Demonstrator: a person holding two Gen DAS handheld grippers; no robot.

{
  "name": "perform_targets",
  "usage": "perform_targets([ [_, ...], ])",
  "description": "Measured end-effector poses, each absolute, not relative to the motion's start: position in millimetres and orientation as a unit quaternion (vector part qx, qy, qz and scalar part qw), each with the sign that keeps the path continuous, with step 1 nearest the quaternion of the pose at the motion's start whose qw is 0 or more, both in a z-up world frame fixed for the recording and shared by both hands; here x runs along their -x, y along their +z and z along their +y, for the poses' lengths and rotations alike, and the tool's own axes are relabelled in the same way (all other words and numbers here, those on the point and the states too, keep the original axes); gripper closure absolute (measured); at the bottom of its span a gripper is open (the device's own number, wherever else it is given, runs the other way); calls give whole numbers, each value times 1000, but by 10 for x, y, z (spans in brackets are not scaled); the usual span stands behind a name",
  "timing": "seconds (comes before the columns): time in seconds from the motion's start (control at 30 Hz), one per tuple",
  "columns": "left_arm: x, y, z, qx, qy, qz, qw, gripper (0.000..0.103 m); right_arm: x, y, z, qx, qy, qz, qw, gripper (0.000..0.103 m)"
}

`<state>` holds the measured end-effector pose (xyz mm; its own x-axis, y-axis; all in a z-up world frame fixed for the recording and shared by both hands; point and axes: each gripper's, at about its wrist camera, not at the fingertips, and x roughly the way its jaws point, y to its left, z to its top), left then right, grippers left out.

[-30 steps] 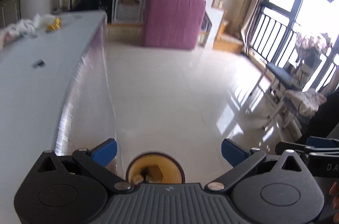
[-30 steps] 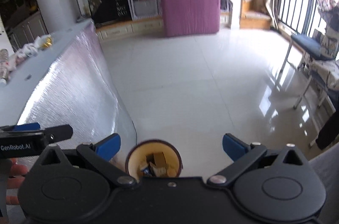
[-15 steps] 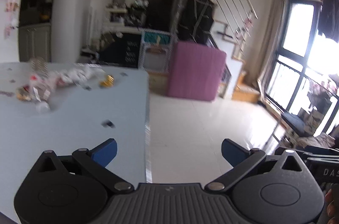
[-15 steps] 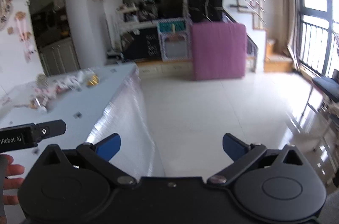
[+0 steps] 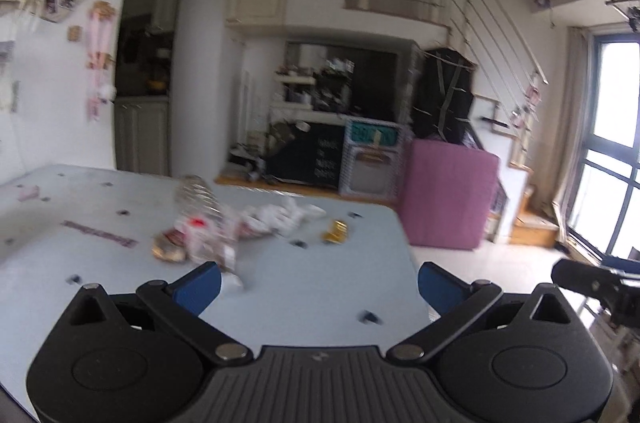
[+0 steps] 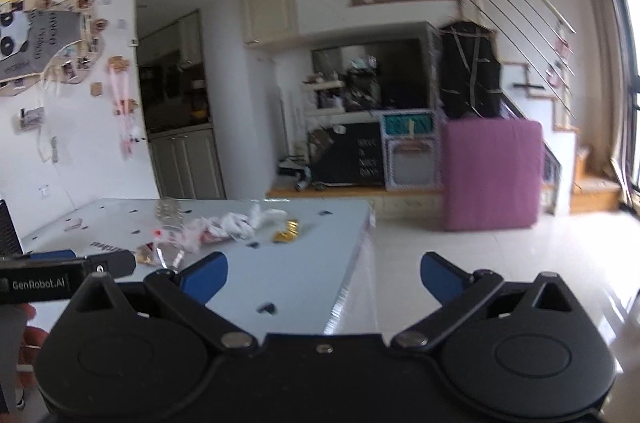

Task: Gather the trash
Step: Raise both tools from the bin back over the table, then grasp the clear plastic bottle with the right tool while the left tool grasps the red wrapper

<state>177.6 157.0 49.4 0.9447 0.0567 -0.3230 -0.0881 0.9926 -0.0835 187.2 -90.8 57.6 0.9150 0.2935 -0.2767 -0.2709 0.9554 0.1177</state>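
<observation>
Nearest the lenses, both tools are empty: the left gripper has its blue-tipped fingers spread wide with nothing between them, and the right gripper is splayed the same way, carrying nothing. Below them runs the pale blue table, with the right tool hanging over its corner edge and the glossy tiled floor beyond. The trash lies farther out on the tabletop, well short of the far edge: a heap of crumpled white wrappers next to a clear plastic bottle lying on its side, a brownish crinkled packet at the near end of the heap, and a small gold foil wrapper set apart on the side towards the table's corner. Motion blur keeps finer detail from showing. All of it looks very light and soft; the wrappers should crush and slide rather than resist, so pinching a raised fold near the middle of a wad seems safer than catching a loose edge. The bottle is probably thin-walled and slippery, best taken across its ribbed body. The foil piece is flat and may skate under a closing finger. Behind the table stand a pink mattress and cluttered shelving.
</observation>
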Motion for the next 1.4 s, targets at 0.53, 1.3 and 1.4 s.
perform_targets([
  [0.53, -2502, 248, 3217, 38, 100, 205, 973, 0, -2758, 119, 716, -102, 208, 198, 953, 3],
  [1.3, -3941, -633, 4041, -83, -40, 281, 955, 0, -3969, -720, 1935, -88, 292, 318, 898, 67],
  [1.4, -4045, -659, 4042, -94, -50, 277, 955, 0, -3934, -700, 1892, -83, 303, 312, 896, 69],
])
